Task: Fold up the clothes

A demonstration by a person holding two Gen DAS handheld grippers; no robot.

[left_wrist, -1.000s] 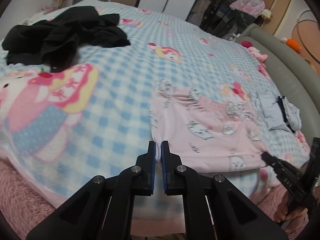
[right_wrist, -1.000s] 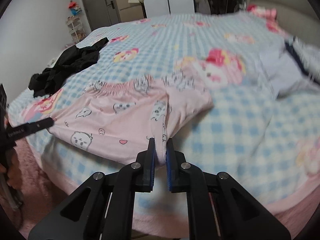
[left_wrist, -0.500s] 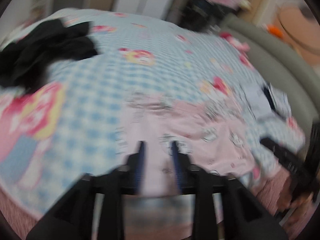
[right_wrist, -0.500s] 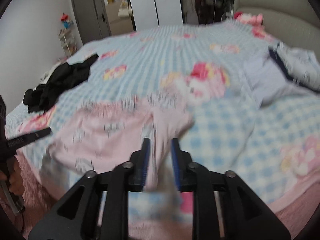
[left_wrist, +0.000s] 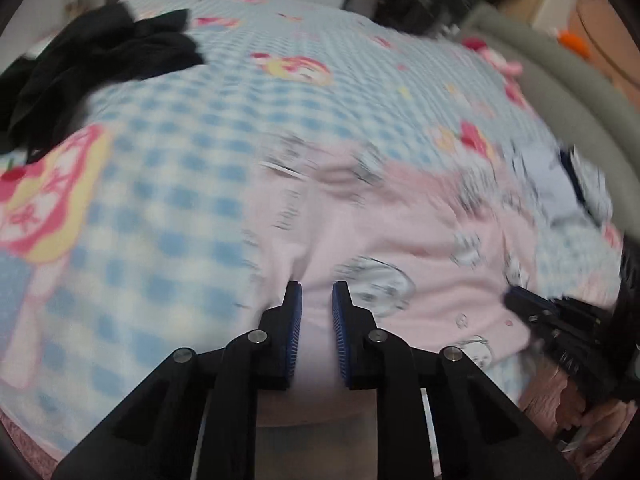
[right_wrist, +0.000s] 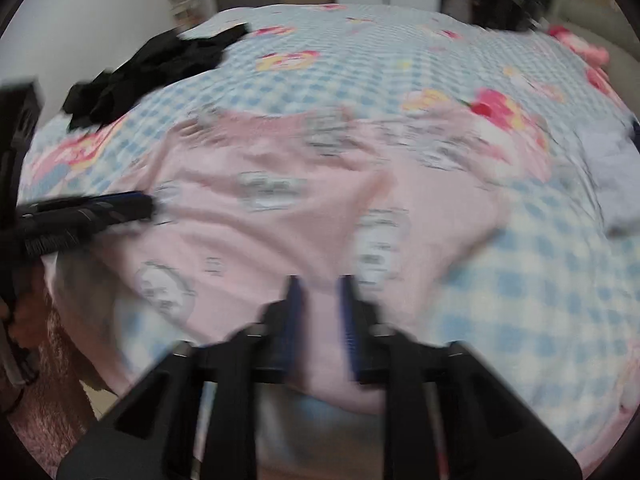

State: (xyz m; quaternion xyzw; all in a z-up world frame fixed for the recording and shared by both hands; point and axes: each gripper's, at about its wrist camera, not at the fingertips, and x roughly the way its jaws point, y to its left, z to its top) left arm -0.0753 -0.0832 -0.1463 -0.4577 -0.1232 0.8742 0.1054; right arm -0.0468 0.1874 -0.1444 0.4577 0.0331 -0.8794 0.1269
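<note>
A pink pyjama garment with cartoon prints (left_wrist: 400, 232) (right_wrist: 280, 220) lies spread near the front edge of the bed. My left gripper (left_wrist: 316, 286) sits over its left part. The jaws are closing, a narrow gap still shows, and a pucker of pink cloth lies between the blue pads. My right gripper (right_wrist: 319, 280) is over the garment's right part and blurred by motion. Its jaws stand apart with pink cloth between them. Each gripper's tip also shows in the other view: right gripper (left_wrist: 520, 304), left gripper (right_wrist: 144, 204).
A pile of black clothes (left_wrist: 100, 64) (right_wrist: 152, 68) lies at the far left of the blue checked bedspread (left_wrist: 180, 160). A pale blue and white garment (left_wrist: 560, 176) (right_wrist: 612, 172) rests at the right. A grey padded headboard (left_wrist: 580, 92) bounds the right side. Pink rug (right_wrist: 60, 400) lies below the bed edge.
Both grippers let go of the pink garment's front edge, opened, and pushed forward and down over the garment. The left jaws have since narrowed again.
</note>
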